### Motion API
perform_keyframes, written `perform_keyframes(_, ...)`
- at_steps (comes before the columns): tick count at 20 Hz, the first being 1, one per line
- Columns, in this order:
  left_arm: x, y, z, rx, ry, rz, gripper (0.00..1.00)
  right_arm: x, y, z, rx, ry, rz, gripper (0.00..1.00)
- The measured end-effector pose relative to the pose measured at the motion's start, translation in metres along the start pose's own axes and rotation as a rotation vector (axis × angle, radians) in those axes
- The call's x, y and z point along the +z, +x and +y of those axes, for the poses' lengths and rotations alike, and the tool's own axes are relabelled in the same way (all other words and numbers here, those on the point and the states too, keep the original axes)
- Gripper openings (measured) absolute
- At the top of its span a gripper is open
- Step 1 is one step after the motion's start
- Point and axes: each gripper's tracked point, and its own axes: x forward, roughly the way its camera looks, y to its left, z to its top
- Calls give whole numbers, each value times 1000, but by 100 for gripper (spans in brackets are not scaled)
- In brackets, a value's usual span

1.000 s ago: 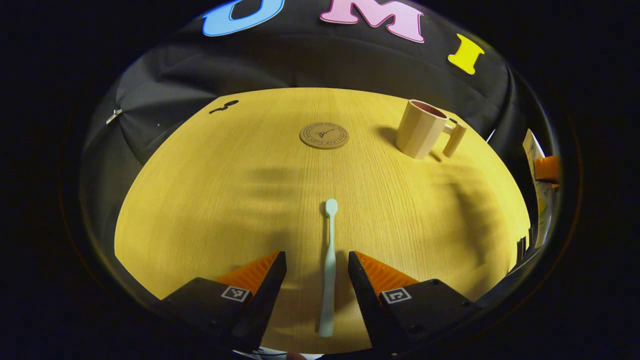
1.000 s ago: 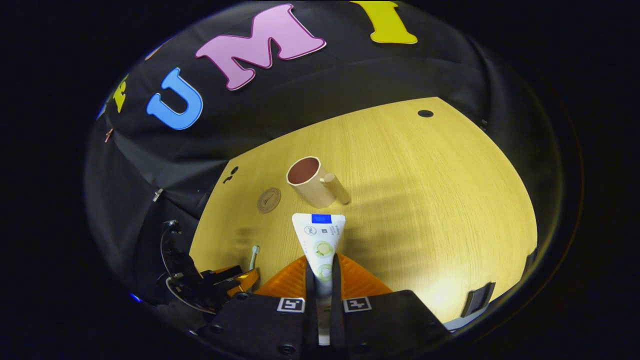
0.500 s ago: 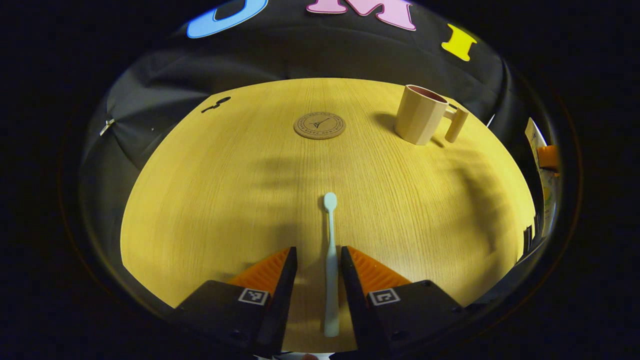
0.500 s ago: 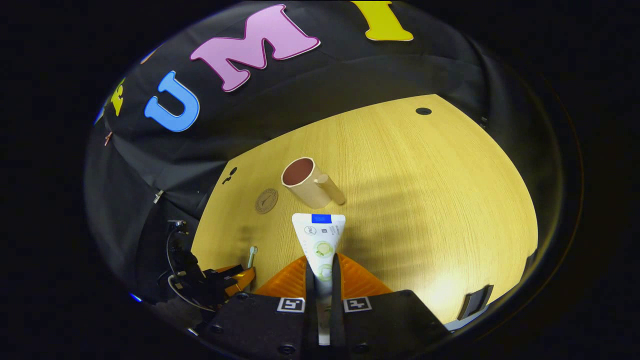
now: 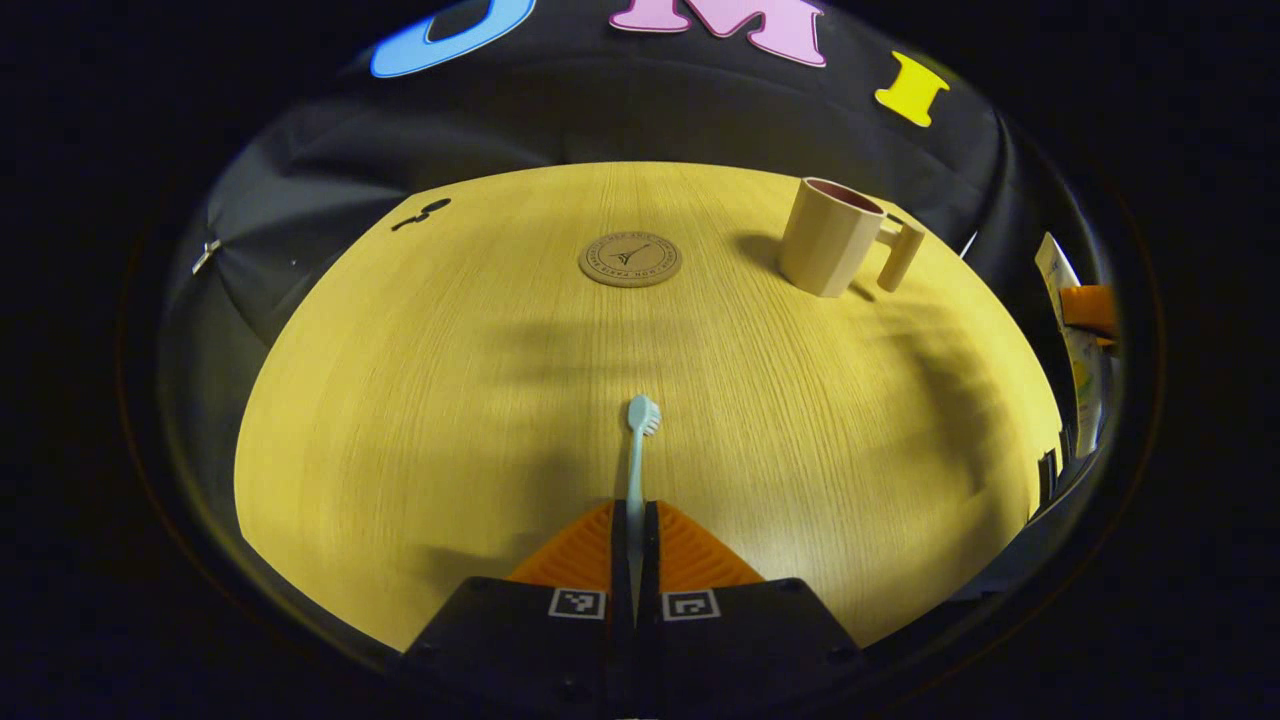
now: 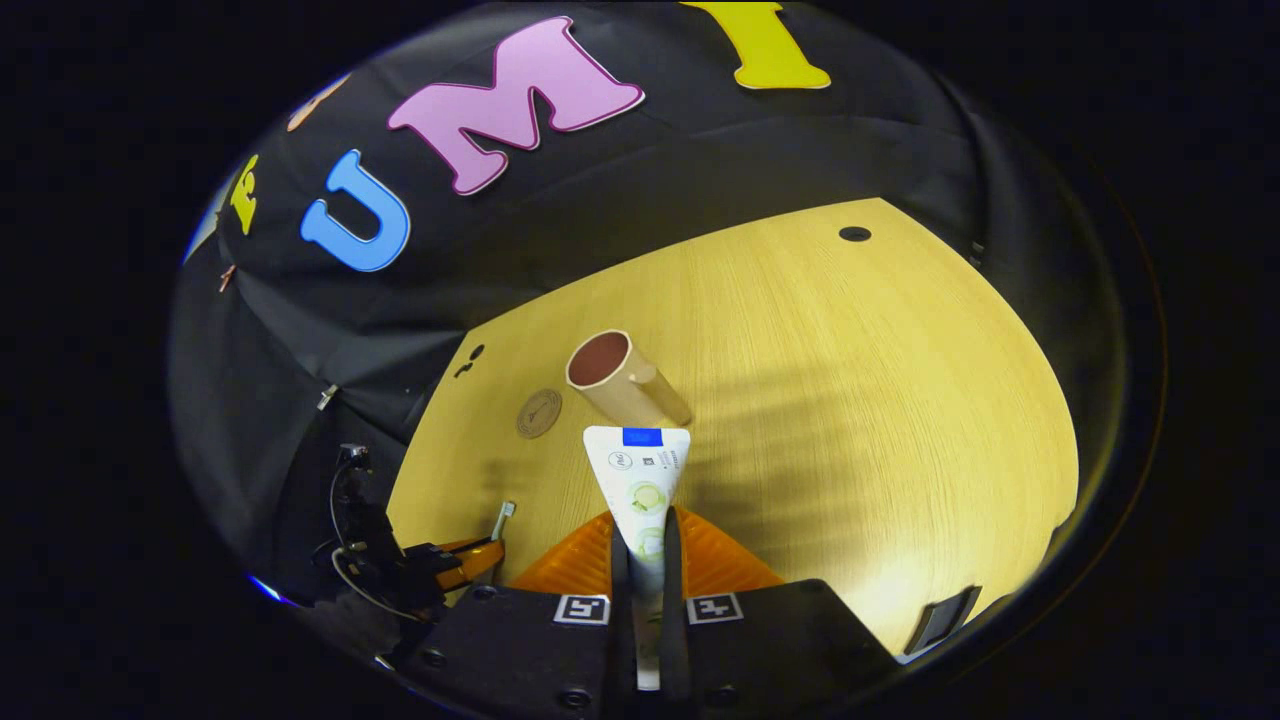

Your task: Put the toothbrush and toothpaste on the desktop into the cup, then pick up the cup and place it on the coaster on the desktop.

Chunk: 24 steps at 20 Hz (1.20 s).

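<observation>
In the left gripper view, the left gripper (image 5: 635, 545) has its 2 fingers pressed together on the handle of the toothbrush (image 5: 637, 450), whose long axis runs straight ahead along the fingers, head forward over the desktop (image 5: 400, 400); whether the brush is already lifted off the wood is hard to tell from this angle. Ahead and a little left of the brush head lies the coaster (image 5: 630, 260), flat and bare, and to its right stands the cup (image 5: 835, 250), upright, mouth open upward, handle pointing right, well apart from the coaster. In the right gripper view, the right gripper (image 6: 648, 560) pinches the toothpaste (image 6: 640, 480) between its 2 fingers, the tube's flat crimped end forward along the fingers and aimed almost at the cup (image 6: 610, 375), which sits just beyond it, with the coaster (image 6: 539, 413) to its left. I judge the right gripper the nearer of the 2 to the cup. Either item must be tipped from lying along the fingers to pointing down into the cup's mouth.
</observation>
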Motion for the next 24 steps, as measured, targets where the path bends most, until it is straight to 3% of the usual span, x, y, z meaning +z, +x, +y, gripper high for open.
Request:
perform_keyframes(4,16,-15,-8,-41,-68,-88,6,41,3,32,150,-2,-141,13)
perform_keyframes(5,23,-22,-12,-54,-91,-115,7,53,3,39,181,-5,-175,7)
perform_keyframes(6,27,-29,-18,-65,-112,-135,6,67,4,46,208,-7,-208,13)
perform_keyframes(10,33,-47,-38,-85,-176,-178,6,131,19,65,287,-30,-353,13)
perform_keyframes(17,11,-68,-76,-80,-265,-178,7,190,102,83,306,-106,-456,13)
perform_keyframes(24,-3,-81,-78,-17,-368,-203,6,161,185,78,254,-292,-395,13)
